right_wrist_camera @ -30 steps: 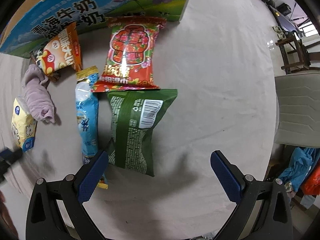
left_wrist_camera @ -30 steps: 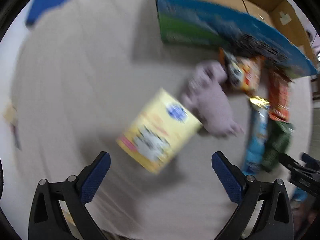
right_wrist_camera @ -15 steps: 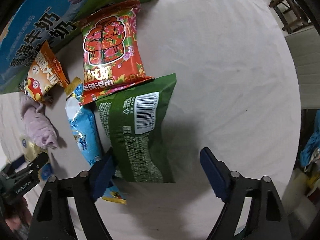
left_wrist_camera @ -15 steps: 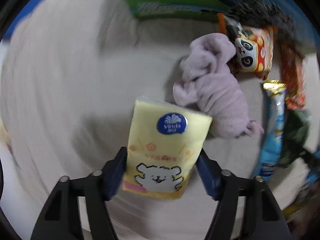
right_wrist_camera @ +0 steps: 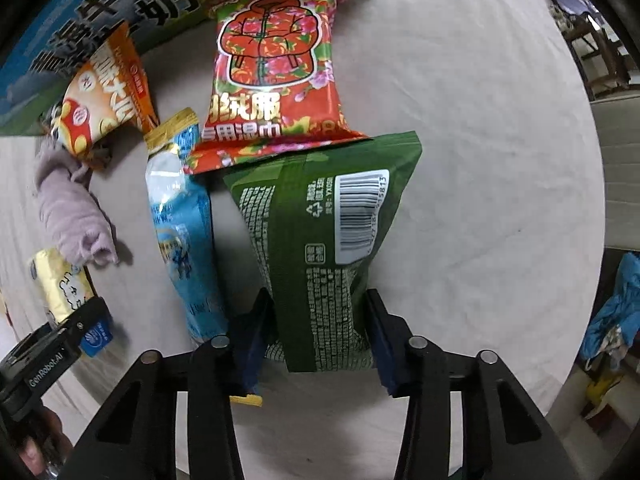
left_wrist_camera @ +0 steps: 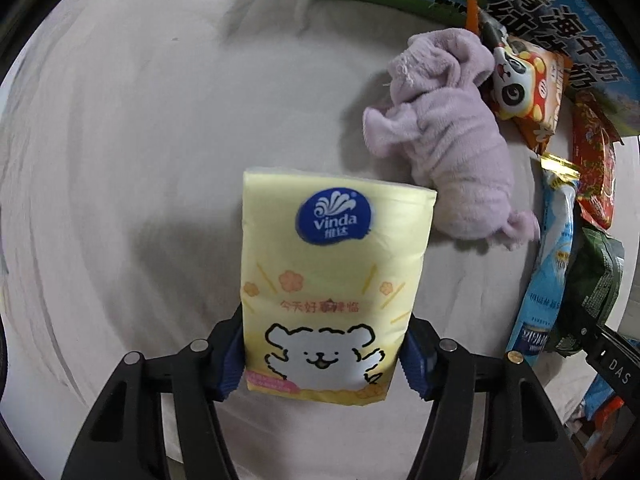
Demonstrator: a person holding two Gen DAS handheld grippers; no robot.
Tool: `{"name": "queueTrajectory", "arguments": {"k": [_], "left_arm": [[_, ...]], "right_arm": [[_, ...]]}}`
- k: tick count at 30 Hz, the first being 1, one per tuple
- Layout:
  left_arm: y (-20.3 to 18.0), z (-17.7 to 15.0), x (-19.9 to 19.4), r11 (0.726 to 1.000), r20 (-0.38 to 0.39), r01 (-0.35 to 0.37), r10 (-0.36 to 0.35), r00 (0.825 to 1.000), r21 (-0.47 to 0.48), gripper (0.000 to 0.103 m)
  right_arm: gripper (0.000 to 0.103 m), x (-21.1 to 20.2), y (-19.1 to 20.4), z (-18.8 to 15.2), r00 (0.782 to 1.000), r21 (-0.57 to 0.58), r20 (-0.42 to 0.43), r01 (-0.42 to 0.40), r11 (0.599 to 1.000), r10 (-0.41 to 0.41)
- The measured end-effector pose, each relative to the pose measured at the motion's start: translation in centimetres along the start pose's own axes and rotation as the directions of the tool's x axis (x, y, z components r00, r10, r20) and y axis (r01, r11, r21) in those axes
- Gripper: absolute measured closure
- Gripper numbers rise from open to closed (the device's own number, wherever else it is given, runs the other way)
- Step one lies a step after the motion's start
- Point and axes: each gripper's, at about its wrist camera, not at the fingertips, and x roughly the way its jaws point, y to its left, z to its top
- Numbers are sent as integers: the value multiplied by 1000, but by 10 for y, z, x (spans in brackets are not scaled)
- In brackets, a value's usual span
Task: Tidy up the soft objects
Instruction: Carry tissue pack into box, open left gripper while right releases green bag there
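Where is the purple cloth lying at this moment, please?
In the left wrist view the purple cloth lies crumpled on the table, upper right, between the yellow tissue pack and the panda snack bag.

The tissue pack (left_wrist_camera: pixel 328 284) sits between the left jaws. The towel (left_wrist_camera: pixel 448 152) lies behind it to the right. More snack bags (right_wrist_camera: pixel 272 76) lie before the box (right_wrist_camera: pixel 80 28).

I'm seeing a pale yellow tissue pack (left_wrist_camera: pixel 332 280) showing a blue logo and a white cartoon bear. The cloth (left_wrist_camera: pixel 448 144) is looking lilac. The pouch (right_wrist_camera: pixel 324 248) is showing green with a white barcode; the red packet (right_wrist_camera: pixel 276 68) is wearing a floral jacket print, possibly pink blooms.
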Motion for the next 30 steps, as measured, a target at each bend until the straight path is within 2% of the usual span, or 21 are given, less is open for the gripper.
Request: {"name": "queueTrajectory", "arguments": {"k": [6,11,16,20,21,22,23,26,30], "left_arm": [[-32,-50,-18,1000,48,-14,15,999,-6,42],[-44,-101,-66,999,86,50,-49,995,-8,42],[-68,-129,-121,994,156,105,-107,982,24,42],[-71,-100,-227,989,232,136,-147,961,63,42],[-69,-78,-255,987,243,142,-154,958,69,42],[-71,-71,-274,987,259,145,-160,953,75,42],[-84,-33,-275,985,276,150,-168,946,83,42],[-96,-11,-297,983,326,151,-178,928,106,42],[-103,23,-316,980,366,153,-190,911,128,42]], "right_arm": [[63,-13,-14,-48,1000,-51,10,-23,998,23],[64,-56,-23,-95,995,-103,47,-86,991,91],[64,-113,-29,-127,979,-158,113,-149,976,168],[64,-165,-42,-137,957,-210,174,-194,958,232],[64,-178,-45,-140,951,-222,188,-202,954,246],[64,-196,-52,-138,942,-234,206,-214,948,264],[64,-209,-52,-139,936,-244,218,-221,944,276],[64,-240,-57,-137,914,-275,258,-241,931,313],[64,-280,-70,-124,895,-298,316,-221,929,315]]}}
